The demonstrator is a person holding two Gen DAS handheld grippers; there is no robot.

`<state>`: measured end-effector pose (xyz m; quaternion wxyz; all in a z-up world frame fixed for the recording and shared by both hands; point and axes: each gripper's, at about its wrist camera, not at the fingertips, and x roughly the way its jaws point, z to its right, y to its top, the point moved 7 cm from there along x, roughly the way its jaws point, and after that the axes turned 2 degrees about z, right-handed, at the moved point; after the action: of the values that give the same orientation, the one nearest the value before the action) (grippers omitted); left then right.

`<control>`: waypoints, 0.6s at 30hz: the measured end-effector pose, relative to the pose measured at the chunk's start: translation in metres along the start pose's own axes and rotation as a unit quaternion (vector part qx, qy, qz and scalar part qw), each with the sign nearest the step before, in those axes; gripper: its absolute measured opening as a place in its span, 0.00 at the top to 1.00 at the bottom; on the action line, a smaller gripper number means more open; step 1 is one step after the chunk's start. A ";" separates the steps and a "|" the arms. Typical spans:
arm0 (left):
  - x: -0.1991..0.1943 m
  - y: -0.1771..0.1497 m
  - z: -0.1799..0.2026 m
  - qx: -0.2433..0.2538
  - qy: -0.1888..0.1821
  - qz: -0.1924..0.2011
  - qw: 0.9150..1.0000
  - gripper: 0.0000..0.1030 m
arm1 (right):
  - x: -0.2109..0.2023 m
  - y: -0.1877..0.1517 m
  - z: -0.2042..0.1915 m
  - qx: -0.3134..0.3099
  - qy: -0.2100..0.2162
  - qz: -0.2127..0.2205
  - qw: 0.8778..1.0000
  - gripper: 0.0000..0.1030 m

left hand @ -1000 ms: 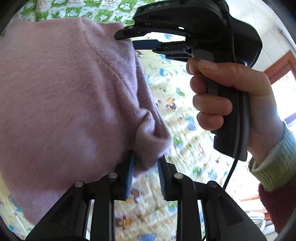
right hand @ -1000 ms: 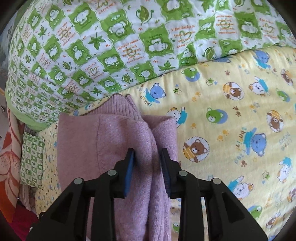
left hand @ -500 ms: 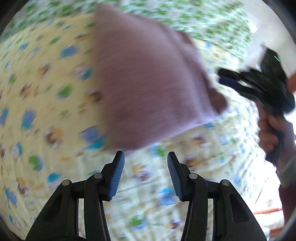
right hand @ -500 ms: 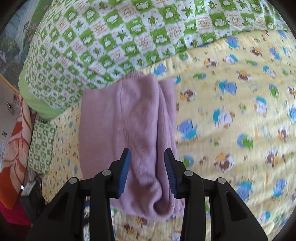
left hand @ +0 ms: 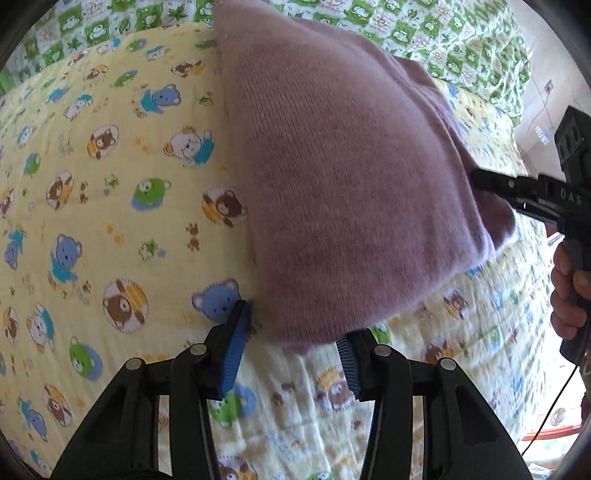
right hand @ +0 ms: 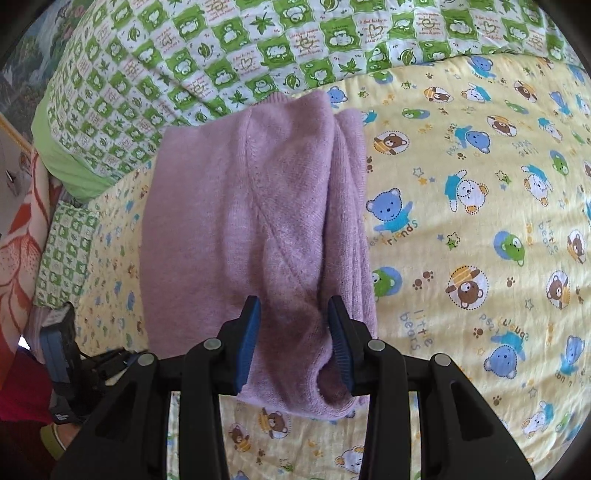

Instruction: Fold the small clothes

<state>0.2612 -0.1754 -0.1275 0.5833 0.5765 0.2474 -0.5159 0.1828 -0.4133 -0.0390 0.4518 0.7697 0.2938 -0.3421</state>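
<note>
Left wrist view: left gripper (left hand: 291, 350) spread wide, blue pads (left hand: 234, 354) empty, hovering at the near edge of the folded pink sweater (left hand: 343, 177). Lying flat on the yellow bear-print quilt (left hand: 110, 192), green checked blanket (left hand: 461, 33) behind. Right wrist view: right gripper (right hand: 294, 341) parted, pads straddling the sweater's near corner without pinching, sleeve fold along the right side. Seen from the left, at the sweater's far edge.
</note>
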 end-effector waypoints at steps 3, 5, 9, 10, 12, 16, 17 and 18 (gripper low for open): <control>-0.003 0.001 0.001 0.003 -0.012 0.004 1.000 0.73 | 0.006 -0.004 0.000 -0.012 -0.005 -0.008 1.000 0.62; 0.001 0.000 0.012 0.006 -0.014 0.006 1.000 0.76 | 0.010 -0.009 -0.005 -0.027 -0.002 -0.016 0.999 0.64; -0.007 0.005 0.020 0.011 -0.025 0.012 1.000 0.85 | 0.006 -0.009 -0.009 -0.029 0.008 -0.017 0.999 0.89; -0.011 0.006 0.020 0.012 -0.028 0.015 0.999 0.86 | -0.005 -0.005 -0.009 -0.017 0.021 -0.005 1.000 0.90; -0.025 0.008 0.023 0.013 -0.045 0.028 0.999 0.86 | -0.027 0.004 -0.007 0.001 0.040 0.020 0.999 0.90; -0.031 0.006 0.030 0.028 -0.053 0.028 0.998 0.87 | -0.063 0.013 0.002 0.021 0.053 0.056 0.997 0.91; -0.028 0.005 0.031 0.032 -0.049 0.025 0.998 0.87 | -0.061 0.011 0.008 0.020 0.043 0.051 0.998 0.91; -0.024 0.003 0.030 0.034 -0.044 0.020 0.998 0.87 | -0.055 0.007 0.014 0.023 0.034 0.043 0.998 0.91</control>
<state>0.2463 -0.1961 -0.0986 0.5839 0.5775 0.1927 -0.5370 0.1520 -0.4364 0.0032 0.4376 0.8032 0.2680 -0.3026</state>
